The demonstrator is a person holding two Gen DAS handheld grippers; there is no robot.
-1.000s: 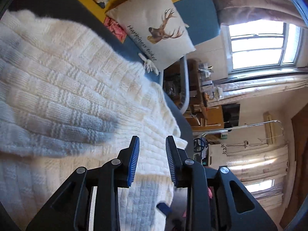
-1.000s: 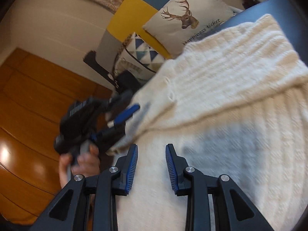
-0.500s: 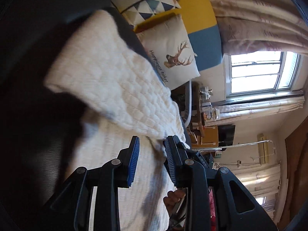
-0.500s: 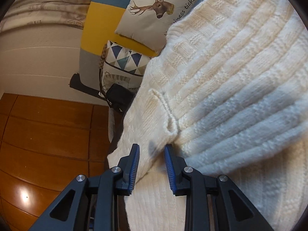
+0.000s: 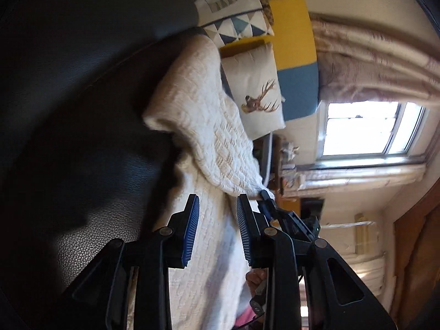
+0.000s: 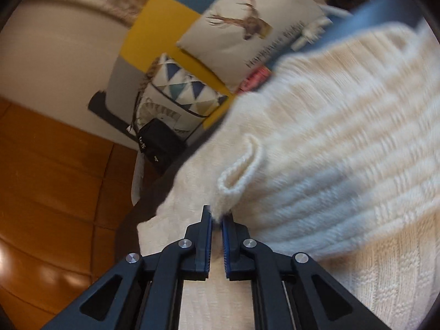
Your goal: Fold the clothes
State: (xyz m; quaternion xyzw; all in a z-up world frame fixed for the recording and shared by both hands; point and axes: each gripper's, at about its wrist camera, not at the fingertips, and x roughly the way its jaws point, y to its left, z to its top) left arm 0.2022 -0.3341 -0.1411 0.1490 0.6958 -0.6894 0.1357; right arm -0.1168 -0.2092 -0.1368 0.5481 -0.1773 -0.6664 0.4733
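A cream knitted sweater (image 5: pixel 203 110) lies on a black leather seat (image 5: pixel 68 110), with one part folded over the rest. In the right wrist view, my right gripper (image 6: pixel 217 217) is shut on the corner of the folded sweater (image 6: pixel 330 137), just below a rolled cuff-like edge (image 6: pixel 242 165). My left gripper (image 5: pixel 217 214) stands open over the lower layer of the sweater, with nothing pressed between its pads. From the left wrist view, the right gripper (image 5: pixel 263 194) pinches the tip of the folded flap beside the left gripper's right finger. A hand (image 5: pixel 255 277) shows below it.
A deer-print pillow (image 5: pixel 255 90) (image 6: pixel 247 27) and a triangle-pattern pillow (image 5: pixel 236 24) (image 6: pixel 181 88) lean against a yellow and blue backrest behind the sweater. A black bag (image 6: pixel 156 143) sits beside the seat, above the wooden floor (image 6: pixel 41 192). A bright window (image 5: pixel 365 129) is at the right.
My right gripper's jaws have shut on the corner of the folded layer. My left gripper has swung sideways toward the dark leather, and the sweater now fills less of its view.
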